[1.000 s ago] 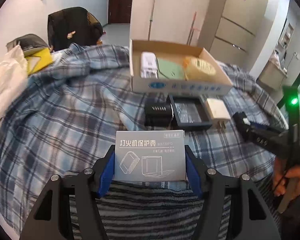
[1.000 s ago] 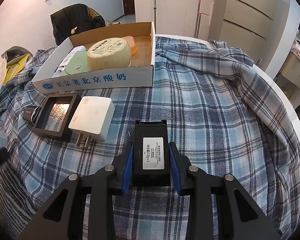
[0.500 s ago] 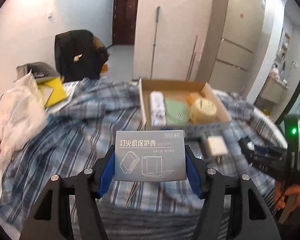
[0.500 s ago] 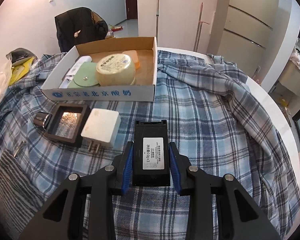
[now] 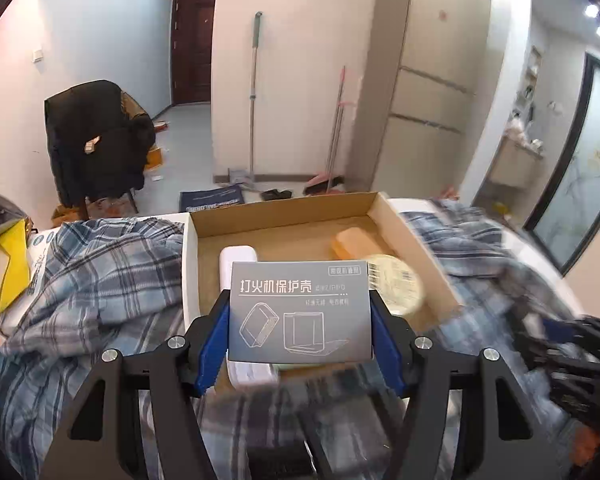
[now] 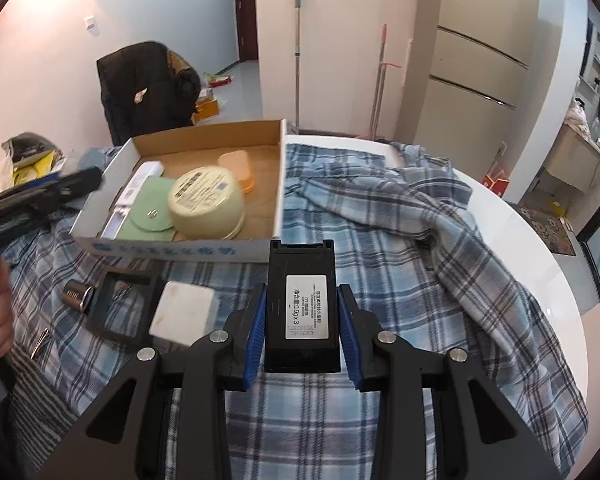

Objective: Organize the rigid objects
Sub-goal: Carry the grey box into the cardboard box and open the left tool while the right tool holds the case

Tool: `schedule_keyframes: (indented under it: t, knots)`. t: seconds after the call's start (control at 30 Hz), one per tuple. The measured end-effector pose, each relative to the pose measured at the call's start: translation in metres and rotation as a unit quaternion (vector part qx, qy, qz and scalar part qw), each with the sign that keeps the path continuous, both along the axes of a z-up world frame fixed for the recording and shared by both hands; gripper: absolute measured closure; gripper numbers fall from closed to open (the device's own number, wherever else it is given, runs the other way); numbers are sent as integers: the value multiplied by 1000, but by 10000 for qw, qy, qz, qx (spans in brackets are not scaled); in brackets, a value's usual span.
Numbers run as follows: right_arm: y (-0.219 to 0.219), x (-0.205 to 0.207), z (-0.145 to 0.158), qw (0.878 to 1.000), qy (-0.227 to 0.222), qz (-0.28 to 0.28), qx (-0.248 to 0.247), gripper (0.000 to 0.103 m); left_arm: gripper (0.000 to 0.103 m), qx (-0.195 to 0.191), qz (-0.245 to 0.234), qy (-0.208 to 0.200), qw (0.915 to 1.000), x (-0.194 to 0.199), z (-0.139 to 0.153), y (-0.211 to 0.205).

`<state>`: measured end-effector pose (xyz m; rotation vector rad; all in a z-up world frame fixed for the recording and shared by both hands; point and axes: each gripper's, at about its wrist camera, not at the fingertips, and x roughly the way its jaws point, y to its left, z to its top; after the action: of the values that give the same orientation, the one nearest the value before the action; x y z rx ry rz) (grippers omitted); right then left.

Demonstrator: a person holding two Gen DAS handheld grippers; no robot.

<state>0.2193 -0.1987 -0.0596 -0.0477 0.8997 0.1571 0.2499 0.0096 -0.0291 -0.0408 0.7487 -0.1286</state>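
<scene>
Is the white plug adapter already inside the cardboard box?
No, the white plug adapter lies on the plaid cloth in front of the cardboard box, beside a black tray.

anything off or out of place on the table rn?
Nothing spilled or damaged. The white charger lies partly on the black tray outside the cardboard box, not yet sorted. The plaid cloth is rumpled. Both grips look square.
</scene>
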Motion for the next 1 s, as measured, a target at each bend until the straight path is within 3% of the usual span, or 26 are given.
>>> schedule_keyframes:
  t: [0.3, 0.7, 0.8, 0.9, 1.0]
  knots:
    - [-34, 15, -7, 9991, 93, -397, 91, 70, 37, -252, -27, 833, 9962, 41, -39, -3]
    - [-48, 21, -13, 9981, 138, -581, 176, 70, 36, -191, 81, 955, 9952, 44, -57, -3]
    - [-48, 22, -12, 9981, 126, -585, 161, 70, 33, -414, -95, 691, 9967, 34, -48, -1]
    - [-45, 22, -8, 9983, 112, -553, 129, 70, 16, -465, -207, 170, 9986, 21, -29, -1]
    - [-38, 23, 0, 9989, 70, -440, 114, 70, 16, -442, -134, -452, 9979, 9, -8, 4]
